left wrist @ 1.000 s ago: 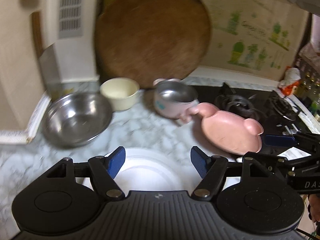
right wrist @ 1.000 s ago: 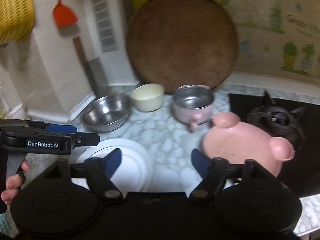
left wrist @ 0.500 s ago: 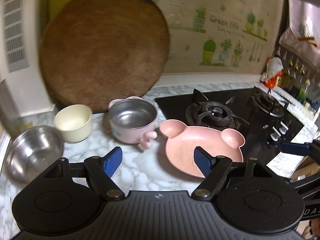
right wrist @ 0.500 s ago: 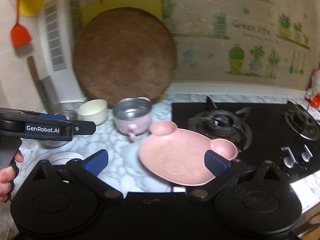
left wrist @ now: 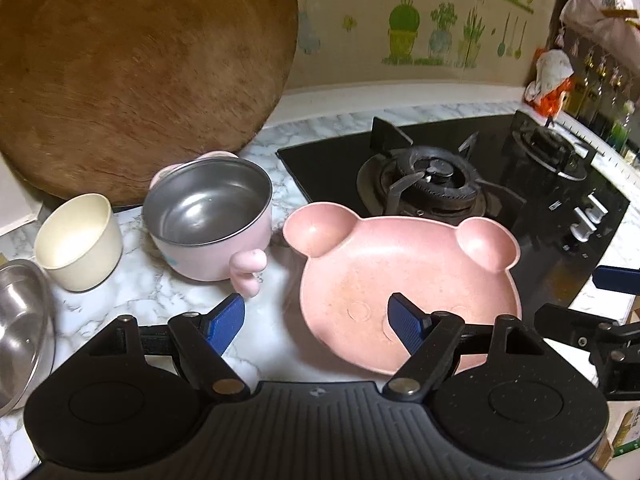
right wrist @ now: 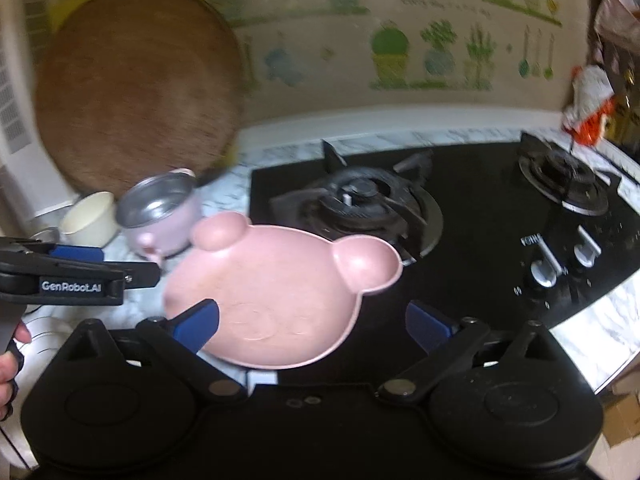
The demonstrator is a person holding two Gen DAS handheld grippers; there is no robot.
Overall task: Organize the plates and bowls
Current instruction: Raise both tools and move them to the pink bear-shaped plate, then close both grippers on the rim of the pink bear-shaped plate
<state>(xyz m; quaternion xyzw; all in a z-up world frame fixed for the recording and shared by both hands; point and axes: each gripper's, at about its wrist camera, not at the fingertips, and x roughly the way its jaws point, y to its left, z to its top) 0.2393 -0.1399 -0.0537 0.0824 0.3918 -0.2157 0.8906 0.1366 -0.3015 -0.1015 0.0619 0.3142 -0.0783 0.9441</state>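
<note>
left gripper (left wrist: 316, 318) jaws wide, empty | right gripper (right wrist: 314, 322) jaws wide, empty | pink plate (left wrist: 404, 280) | left view only: steel bowl (left wrist: 20, 332) | right view only: knobs (right wrist: 560, 264)

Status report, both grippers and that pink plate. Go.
Left gripper open, empty. Right gripper open, empty. Pink bear plate flat on counter, ungripped. Pink cup close beside its left ear.

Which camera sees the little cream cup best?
The left wrist view. There the cream cup is sharp and whole, standing beside the pink pot on the counter. The right wrist view shows it small, blurry and far off, at the left.
</note>
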